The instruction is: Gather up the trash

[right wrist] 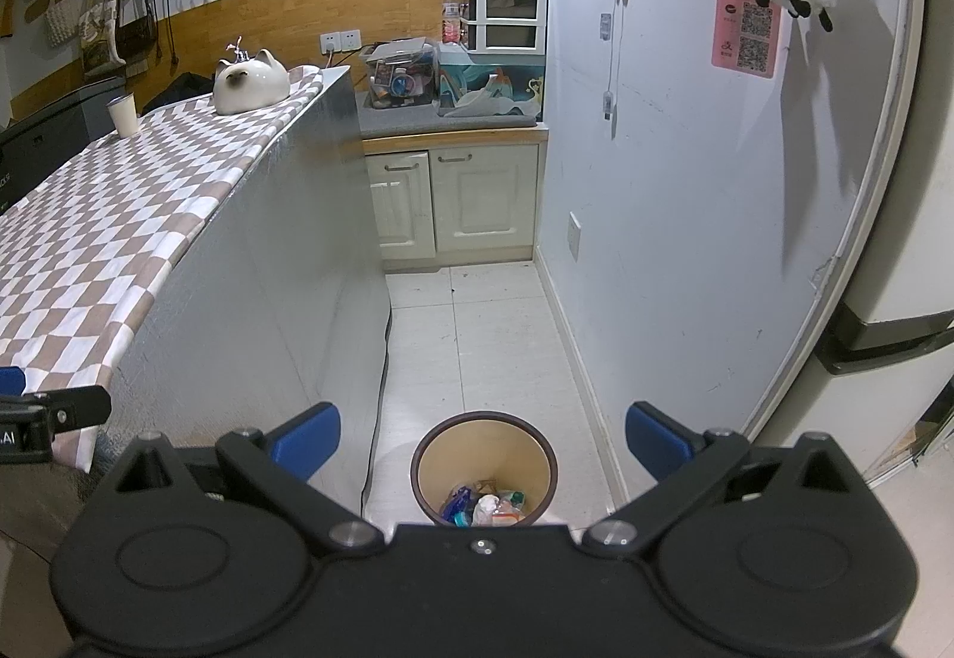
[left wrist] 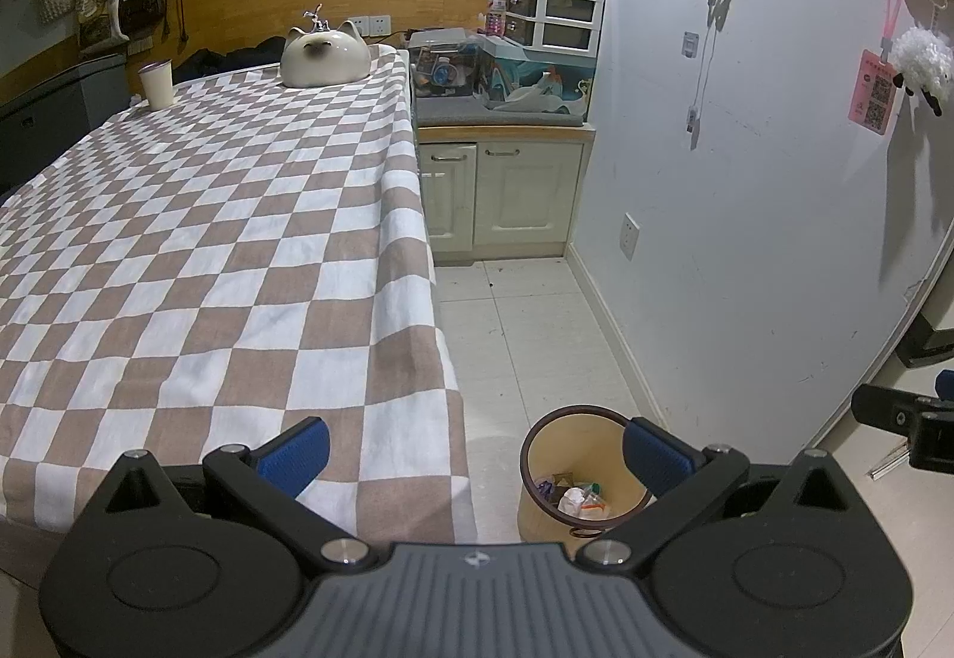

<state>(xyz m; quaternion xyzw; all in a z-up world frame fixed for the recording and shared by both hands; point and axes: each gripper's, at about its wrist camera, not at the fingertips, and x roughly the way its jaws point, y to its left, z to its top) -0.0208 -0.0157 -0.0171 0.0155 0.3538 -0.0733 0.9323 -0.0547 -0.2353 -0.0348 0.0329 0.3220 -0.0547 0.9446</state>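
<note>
A round beige bin with a dark rim stands on the tiled floor beside the table; crumpled wrappers and paper lie in its bottom. My right gripper hangs open right above the bin, nothing between its blue pads. My left gripper is open too, held over the table's near corner, with the bin and its trash showing by its right finger. The checkered tablecloth carries no loose trash that I can see.
A cat-shaped ceramic dish and a white cup stand at the table's far end. Beyond are a low cabinet with cluttered boxes, a drawer unit, a wall on the right, and a fridge.
</note>
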